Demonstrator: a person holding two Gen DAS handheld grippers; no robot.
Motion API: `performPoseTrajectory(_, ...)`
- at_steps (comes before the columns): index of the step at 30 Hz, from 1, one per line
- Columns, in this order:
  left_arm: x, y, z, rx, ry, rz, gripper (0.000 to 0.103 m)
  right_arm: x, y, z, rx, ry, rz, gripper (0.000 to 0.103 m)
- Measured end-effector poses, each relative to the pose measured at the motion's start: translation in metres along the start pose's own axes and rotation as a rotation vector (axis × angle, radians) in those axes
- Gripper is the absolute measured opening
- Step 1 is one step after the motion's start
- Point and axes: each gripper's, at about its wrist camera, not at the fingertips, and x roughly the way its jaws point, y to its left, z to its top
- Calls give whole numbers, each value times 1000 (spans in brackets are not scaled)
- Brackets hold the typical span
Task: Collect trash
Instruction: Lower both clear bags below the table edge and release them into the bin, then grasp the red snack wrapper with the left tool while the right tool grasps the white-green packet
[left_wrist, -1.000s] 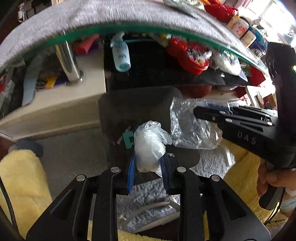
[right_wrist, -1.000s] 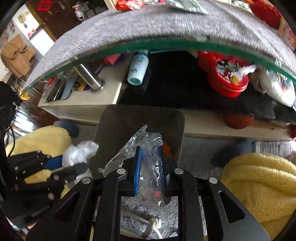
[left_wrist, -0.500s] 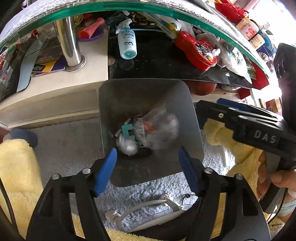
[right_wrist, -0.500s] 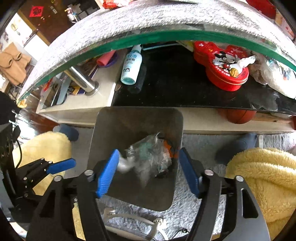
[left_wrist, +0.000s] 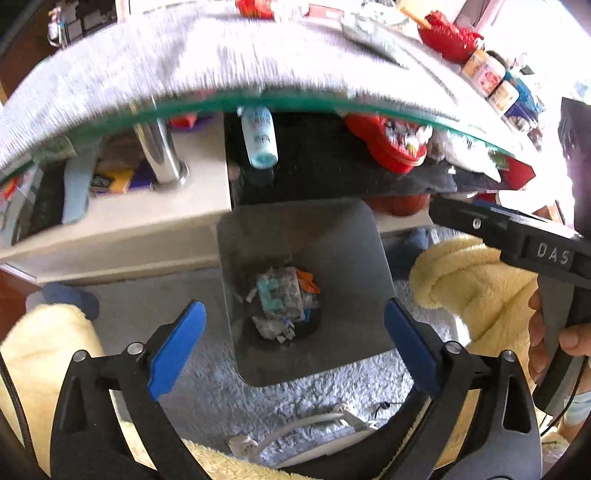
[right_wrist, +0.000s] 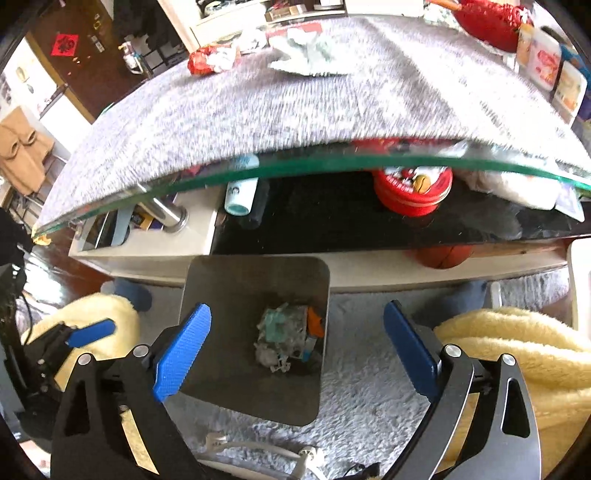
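A grey metal trash bin (left_wrist: 332, 240) (right_wrist: 221, 288) stands on the rug below the glass table edge. Crumpled plastic and paper trash (left_wrist: 284, 302) (right_wrist: 284, 336) lies at its bottom. My left gripper (left_wrist: 293, 343) is open and empty above the bin. My right gripper (right_wrist: 295, 347) is open and empty above the bin too; it also shows at the right of the left wrist view (left_wrist: 517, 236). On the grey tablecloth lie a red wrapper (right_wrist: 212, 59) and a crumpled pale tissue (right_wrist: 306, 51).
The glass table (right_wrist: 332, 162) with grey cloth overhangs a lower shelf holding a bottle (left_wrist: 258, 136) and a red tin (right_wrist: 412, 188). Yellow fleece (right_wrist: 517, 354) lies on both sides. A white cable (left_wrist: 314, 424) lies on the rug. Jars (right_wrist: 543, 62) stand at the table's right.
Both grippers opened and dropped their plastic bags into the bin. Both then rose, so the tabletop has come into view.
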Motion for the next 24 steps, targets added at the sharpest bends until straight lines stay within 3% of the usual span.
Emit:
performPoseTrajectory(8, -32, 5, 31, -5, -105, 52, 95, -32, 6, 35, -46, -101, -44, 96)
performPoseTrajectory(14, -49, 7, 75, 23, -182, 123, 95, -46, 2, 89, -63, -197, -90, 96)
performPoseTrajectory(24, -36, 24, 153, 2, -210, 170, 95, 9, -3, 162, -67, -165, -98, 96)
